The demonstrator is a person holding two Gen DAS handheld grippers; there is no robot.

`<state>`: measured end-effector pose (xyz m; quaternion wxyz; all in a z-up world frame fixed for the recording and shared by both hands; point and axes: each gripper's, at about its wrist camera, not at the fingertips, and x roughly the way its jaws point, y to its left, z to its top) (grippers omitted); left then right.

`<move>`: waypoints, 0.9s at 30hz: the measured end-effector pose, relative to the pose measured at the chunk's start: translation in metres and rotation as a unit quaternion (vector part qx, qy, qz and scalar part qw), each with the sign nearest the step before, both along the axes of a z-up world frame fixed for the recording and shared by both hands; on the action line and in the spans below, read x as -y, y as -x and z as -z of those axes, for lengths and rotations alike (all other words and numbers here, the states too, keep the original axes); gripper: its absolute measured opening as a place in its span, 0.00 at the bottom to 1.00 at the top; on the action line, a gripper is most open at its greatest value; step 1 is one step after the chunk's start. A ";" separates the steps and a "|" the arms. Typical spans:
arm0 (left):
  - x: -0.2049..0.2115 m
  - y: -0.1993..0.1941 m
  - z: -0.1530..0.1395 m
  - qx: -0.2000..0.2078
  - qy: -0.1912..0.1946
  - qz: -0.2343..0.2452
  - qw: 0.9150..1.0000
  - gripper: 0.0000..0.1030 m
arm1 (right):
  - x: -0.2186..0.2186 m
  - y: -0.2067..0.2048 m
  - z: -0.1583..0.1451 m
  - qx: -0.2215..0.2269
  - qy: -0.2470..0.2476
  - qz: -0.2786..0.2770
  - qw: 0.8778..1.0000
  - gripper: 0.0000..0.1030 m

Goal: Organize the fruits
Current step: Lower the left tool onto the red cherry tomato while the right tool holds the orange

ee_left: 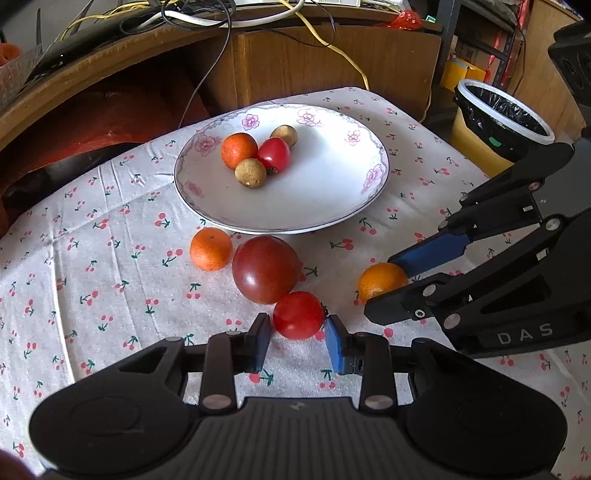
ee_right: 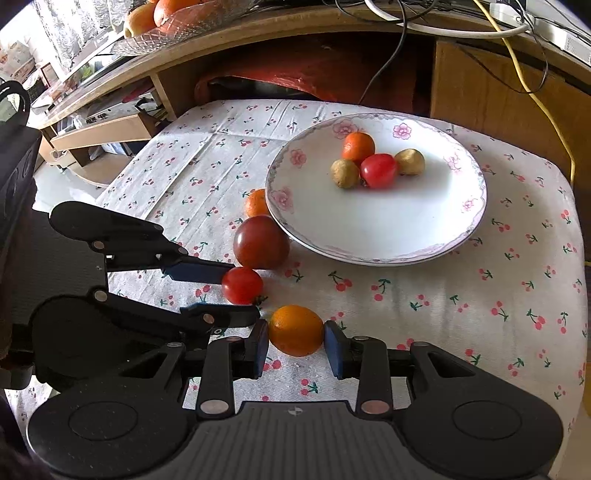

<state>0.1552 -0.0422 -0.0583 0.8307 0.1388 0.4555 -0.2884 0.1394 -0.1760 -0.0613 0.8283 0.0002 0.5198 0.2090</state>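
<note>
A cherry-print cloth covers the worktop. Beyond its far edge stands a wooden desk strewn with cables. A yellow bin with a black liner sits far right; daylight falls across the cloth.

right gripper jaws flank an orange fruit on the cherry-print cloth, near a plate.
</note>
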 end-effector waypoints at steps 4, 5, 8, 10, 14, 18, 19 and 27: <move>0.003 0.000 0.000 0.005 0.001 -0.004 1.000 0.40 | 0.001 -0.001 0.002 -0.002 0.005 0.004 1.000 0.28; 0.003 0.000 0.000 0.005 0.001 -0.006 1.000 0.40 | 0.001 -0.001 0.002 -0.002 0.006 0.005 1.000 0.28; 0.005 0.000 0.000 0.006 -0.002 -0.008 1.000 0.39 | 0.001 -0.002 0.002 -0.001 0.007 0.006 1.000 0.28; 0.006 0.001 0.000 0.008 -0.005 -0.006 1.000 0.38 | 0.001 -0.001 0.002 -0.001 0.009 0.005 1.000 0.28; 0.008 0.003 -0.002 0.011 -0.012 -0.005 1.000 0.36 | 0.000 -0.001 0.001 0.002 0.014 0.004 1.000 0.28; 0.009 0.005 -0.003 0.013 -0.017 -0.002 1.000 0.36 | -0.001 -0.002 0.002 0.004 0.020 0.003 1.000 0.28; 0.009 0.006 -0.003 0.014 -0.019 -0.001 1.000 0.36 | -0.002 -0.002 0.002 0.004 0.022 0.002 1.000 0.28; 0.010 0.006 -0.002 0.013 -0.029 -0.003 0.999 0.36 | -0.005 -0.002 0.002 0.009 0.031 0.000 0.999 0.28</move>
